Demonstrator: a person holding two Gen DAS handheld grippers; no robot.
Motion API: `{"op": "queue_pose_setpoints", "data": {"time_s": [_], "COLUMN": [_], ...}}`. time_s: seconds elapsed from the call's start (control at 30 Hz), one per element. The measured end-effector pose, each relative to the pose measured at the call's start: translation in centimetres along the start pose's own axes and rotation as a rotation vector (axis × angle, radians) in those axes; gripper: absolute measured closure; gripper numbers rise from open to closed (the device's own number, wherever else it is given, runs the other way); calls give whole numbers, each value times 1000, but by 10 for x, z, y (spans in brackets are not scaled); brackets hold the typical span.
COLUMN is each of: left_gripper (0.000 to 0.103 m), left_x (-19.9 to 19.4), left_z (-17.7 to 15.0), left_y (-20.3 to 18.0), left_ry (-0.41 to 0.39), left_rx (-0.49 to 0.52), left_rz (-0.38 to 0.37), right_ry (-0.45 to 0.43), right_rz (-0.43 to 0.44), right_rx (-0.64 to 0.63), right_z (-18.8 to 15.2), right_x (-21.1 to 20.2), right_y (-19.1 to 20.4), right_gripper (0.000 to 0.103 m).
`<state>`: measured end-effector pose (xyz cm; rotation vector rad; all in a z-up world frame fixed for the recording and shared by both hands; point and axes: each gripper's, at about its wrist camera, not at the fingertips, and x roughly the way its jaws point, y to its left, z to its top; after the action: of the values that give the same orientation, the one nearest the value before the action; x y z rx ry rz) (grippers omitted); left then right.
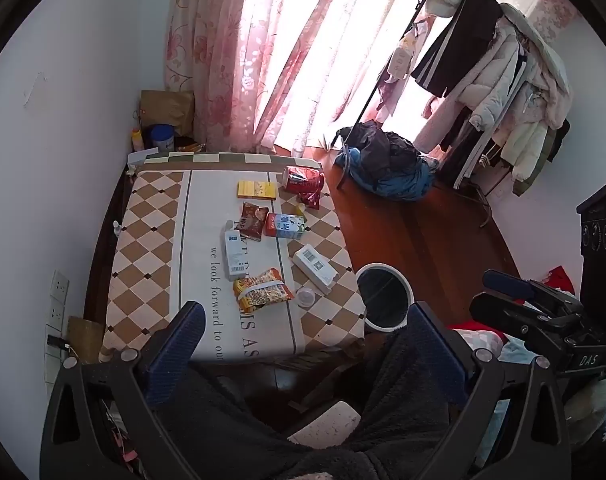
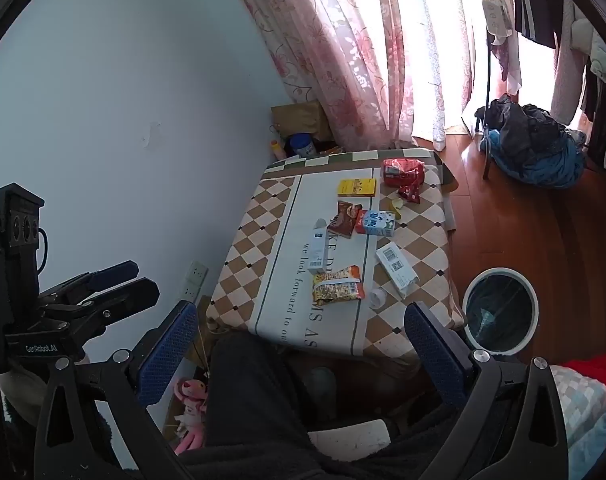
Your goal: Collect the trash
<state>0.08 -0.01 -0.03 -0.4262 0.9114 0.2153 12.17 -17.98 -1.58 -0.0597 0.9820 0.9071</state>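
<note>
Trash lies on a checkered tablecloth table [image 1: 151,240] [image 2: 259,264]: an orange snack packet [image 1: 261,290] [image 2: 337,288], a white box [image 1: 315,268] [image 2: 395,266], a tall white carton [image 1: 234,254] [image 2: 318,250], a milk carton [image 1: 285,226] [image 2: 375,223], a brown wrapper [image 1: 253,220], a yellow box [image 1: 258,190] [image 2: 357,187], a red can with wrapper [image 1: 303,182] [image 2: 403,174] and a clear lid [image 1: 305,297]. A white-rimmed bin [image 1: 385,296] [image 2: 501,310] stands on the floor right of the table. My left gripper [image 1: 303,340] and right gripper [image 2: 299,340] are open, empty, held short of the table.
A clothes rack [image 1: 495,80] and a pile of dark clothes [image 1: 387,164] [image 2: 531,144] stand by the curtained window. Bottles and a paper bag [image 1: 167,116] sit in the far corner. My legs in dark trousers [image 2: 255,400] fill the near view. The floor is wood.
</note>
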Motion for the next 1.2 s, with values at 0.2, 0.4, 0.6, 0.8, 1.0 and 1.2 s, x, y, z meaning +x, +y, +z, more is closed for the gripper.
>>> {"op": "queue_pose_setpoints", "data": {"time_s": [0.2,0.4,0.6,0.8,1.0,1.2], "left_gripper": [0,0,0,0,0,0], "left_x": [-5,-6,-13,-11,-11,-12], "left_z": [-1,-2,4,4,3,4], "left_y": [0,-2,-5,-4,-5,-7], "left_ry": [-13,-19,-29,-36,-36,-36], "left_rx": [-6,-5,1,9,12,13], "left_rz": [-18,-25,-34,-43,-47,-47], "right_ry": [12,7,12,11,8,4], "right_rz": [-1,24,14,10,8,9], "right_rx": [5,16,-9,-15,-12,-4], "right_z": [2,1,3,4,2,2], "right_x": [2,4,10,10,10,4], "right_y": [5,-4,5,7,6,3], "right_gripper": [0,0,0,0,0,0]}}
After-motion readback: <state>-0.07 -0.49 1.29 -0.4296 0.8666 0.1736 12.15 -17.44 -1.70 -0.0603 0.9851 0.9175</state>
